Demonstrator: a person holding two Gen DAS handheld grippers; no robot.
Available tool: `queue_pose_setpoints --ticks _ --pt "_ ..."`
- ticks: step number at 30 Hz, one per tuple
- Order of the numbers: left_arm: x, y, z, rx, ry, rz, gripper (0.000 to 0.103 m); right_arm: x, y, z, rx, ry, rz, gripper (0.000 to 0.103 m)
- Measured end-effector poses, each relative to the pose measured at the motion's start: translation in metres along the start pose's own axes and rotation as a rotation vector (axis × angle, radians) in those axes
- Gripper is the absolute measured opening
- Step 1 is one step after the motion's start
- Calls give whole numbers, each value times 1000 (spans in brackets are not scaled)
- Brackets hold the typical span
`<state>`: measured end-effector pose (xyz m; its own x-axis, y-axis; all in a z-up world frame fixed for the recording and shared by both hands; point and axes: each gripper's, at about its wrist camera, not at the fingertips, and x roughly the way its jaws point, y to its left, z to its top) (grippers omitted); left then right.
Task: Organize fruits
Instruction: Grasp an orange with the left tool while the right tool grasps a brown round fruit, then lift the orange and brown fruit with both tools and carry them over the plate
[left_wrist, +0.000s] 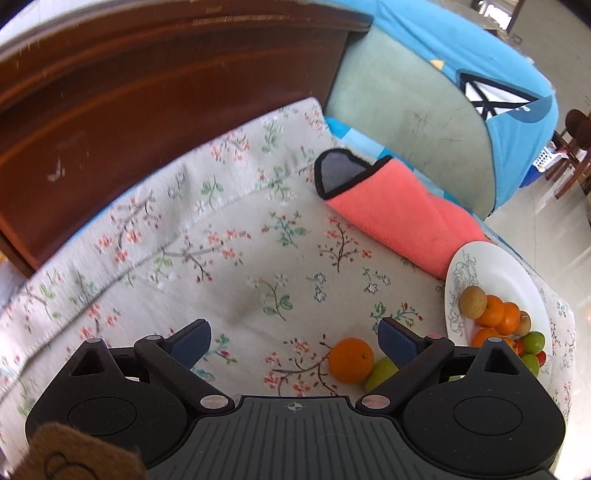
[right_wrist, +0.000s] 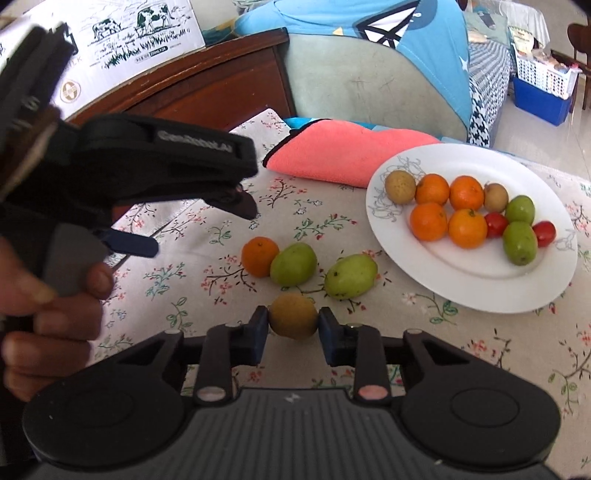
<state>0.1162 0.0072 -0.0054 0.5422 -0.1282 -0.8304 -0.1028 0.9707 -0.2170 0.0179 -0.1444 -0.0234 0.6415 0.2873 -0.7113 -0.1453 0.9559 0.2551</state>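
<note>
Floral tablecloth (right_wrist: 424, 332) carries a white plate (right_wrist: 480, 280) of fruit, a coral towel (right_wrist: 343, 155) behind it; loose beside the plate lie an orange (right_wrist: 259, 256) and two green fruits (right_wrist: 293, 264) – one touching the orange. Right gripper (right_wrist: 293, 328) clamps a brown round fruit (right_wrist: 293, 320) just above the cloth. Left gripper (left_wrist: 293, 338), fist-held, hovers spread apart, empty; "GenRobot.AI" on its side, partly blurred

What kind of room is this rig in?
Most likely a home living or dining room. The fruit sits on a floral tablecloth beside a white plate, a cushioned seat draped with blue clothing stands behind the table, and a milk carton box rests on dark wooden furniture.
</note>
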Motion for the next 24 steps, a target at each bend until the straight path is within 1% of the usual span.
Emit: queue_pose_setpoints --ticks 2,5,8,10,14,16,17,18,19,21,22,24 --pt "3 -1 -1 -25 16 -7 95 -5 0 -1 7 -3 5 30" --pt "6 -5 -2 -42 18 -3 93 -12 -3 -1 26 -3 15 30" --pt "10 -11 -4 -56 23 -1 89 -19 -6 -1 36 -5 19 30" --pt "13 -15 -5 -63 29 -7 80 -23 -9 -1 45 -7 17 30" --pt "18 -23 -7 -69 38 -3 70 -28 -17 1 80 -8 17 30" --pt "18 -27 -7 -64 32 -3 59 -31 -20 2 95 -9 17 30" --pt "19 -28 -7 -66 33 -4 57 -33 -22 2 103 -10 18 30" --pt "18 -28 -7 -69 30 0 52 -33 -24 3 113 -10 20 30" --pt "18 -28 -8 -73 30 2 44 -34 -26 3 120 -10 21 30" --pt "16 -27 -8 -83 32 2 34 -37 -29 3 132 -13 18 30" --pt "16 -25 -8 -95 38 -12 30 -38 -30 3 137 -15 16 30" --pt "16 -22 -9 -123 54 -42 27 -39 -32 4 147 -17 16 30"
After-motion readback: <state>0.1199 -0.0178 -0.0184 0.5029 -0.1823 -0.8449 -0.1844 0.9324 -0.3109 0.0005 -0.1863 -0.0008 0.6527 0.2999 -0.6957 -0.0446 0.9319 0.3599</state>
